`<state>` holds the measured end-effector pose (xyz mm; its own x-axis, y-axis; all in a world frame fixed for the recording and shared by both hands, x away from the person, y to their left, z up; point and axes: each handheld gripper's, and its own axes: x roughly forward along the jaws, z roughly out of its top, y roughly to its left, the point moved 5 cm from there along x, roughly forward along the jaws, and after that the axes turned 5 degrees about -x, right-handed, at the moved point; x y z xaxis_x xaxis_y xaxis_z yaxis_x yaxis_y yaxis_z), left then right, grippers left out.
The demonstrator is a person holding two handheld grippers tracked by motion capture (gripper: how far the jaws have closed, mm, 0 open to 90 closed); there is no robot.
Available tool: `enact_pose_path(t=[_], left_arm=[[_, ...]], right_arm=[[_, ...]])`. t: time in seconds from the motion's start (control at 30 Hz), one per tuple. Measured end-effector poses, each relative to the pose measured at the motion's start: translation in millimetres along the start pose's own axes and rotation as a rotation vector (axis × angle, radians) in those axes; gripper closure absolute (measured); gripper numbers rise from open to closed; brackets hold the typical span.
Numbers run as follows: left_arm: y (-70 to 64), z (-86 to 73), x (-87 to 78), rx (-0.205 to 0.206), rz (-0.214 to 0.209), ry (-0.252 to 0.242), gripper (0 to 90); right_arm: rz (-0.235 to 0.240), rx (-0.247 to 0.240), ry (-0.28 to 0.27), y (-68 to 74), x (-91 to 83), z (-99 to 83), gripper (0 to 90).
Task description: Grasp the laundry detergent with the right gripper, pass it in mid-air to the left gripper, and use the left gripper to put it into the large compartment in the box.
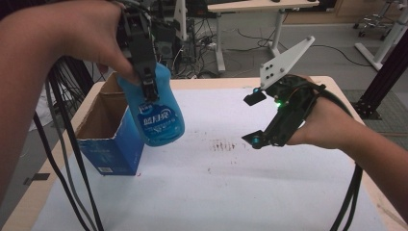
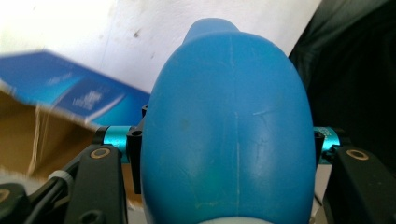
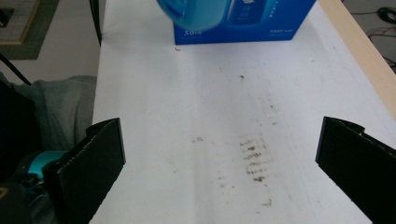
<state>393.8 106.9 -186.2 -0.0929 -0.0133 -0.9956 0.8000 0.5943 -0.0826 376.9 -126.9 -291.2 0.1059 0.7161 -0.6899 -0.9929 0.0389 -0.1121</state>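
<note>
Between the fingers of your left gripper [image 1: 146, 82] you are clamping a blue detergent bottle [image 1: 156, 108], one finger pressing on each flank of its rounded body, as the left gripper view is showing with the bottle [image 2: 229, 130] bulging up between the two black arms. You are holding that bottle off the surface, tilted, with its printed label facing the high camera and its lower end hanging just beside the open blue carton [image 1: 108, 137]. That carton is standing upright near the left edge of the surface, its flaps open and its brown inside showing; in the left gripper view the carton [image 2: 70, 93] is lying behind and to the left of the bottle.

Your right gripper [image 1: 255, 118] is hovering well apart from the bottle, over the right half of the white surface [image 1: 231, 192], its fingers spread wide and gripping nothing. The right gripper view is looking between those fingers [image 3: 93, 163] across the bare white sheet toward the carton [image 3: 261, 21] and the bottle's lower end [image 3: 196, 14] at the far side. A patch of brown smudges [image 1: 222, 144] is marking the sheet near the right gripper.
</note>
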Motion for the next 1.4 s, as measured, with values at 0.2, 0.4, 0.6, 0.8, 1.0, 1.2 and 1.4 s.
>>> enact_pose_path(t=[0.2, 0.4, 0.6, 0.8, 1.0, 1.2, 1.4], left_arm=[[20.4, -16.6, -19.8, -0.185, 0.014, -0.020, 40.5], [37.9, -33.9, -37.4, -0.368, 0.014, -0.062, 40.5], [53.3, -53.3, -45.6, -0.513, -0.016, -0.068, 40.6], [71.4, -72.7, -44.8, -0.651, 0.011, -0.052, 40.6], [88.9, -87.3, -37.6, -0.740, 0.028, -0.026, 40.5], [100.7, -89.8, -21.4, -0.762, 0.032, 0.006, 40.5], [111.6, -87.4, 3.5, -0.716, 0.022, 0.026, 40.6]], right_arm=[[-0.006, -0.004, 0.036, -5.0, -7.6, 0.9, 0.6], [0.000, 0.001, 0.053, -4.4, -7.6, -1.0, 0.6], [0.005, 0.000, 0.065, -3.6, -5.8, -1.0, 0.6], [0.010, 0.001, 0.071, -2.9, -3.4, -0.2, 0.6], [0.011, -0.001, 0.079, -2.2, -1.0, 0.6, 0.6], [0.008, 0.004, 0.084, -2.9, 0.7, 0.3, 0.6], [0.004, 0.009, 0.081, -3.8, 0.5, -1.3, 0.6]])
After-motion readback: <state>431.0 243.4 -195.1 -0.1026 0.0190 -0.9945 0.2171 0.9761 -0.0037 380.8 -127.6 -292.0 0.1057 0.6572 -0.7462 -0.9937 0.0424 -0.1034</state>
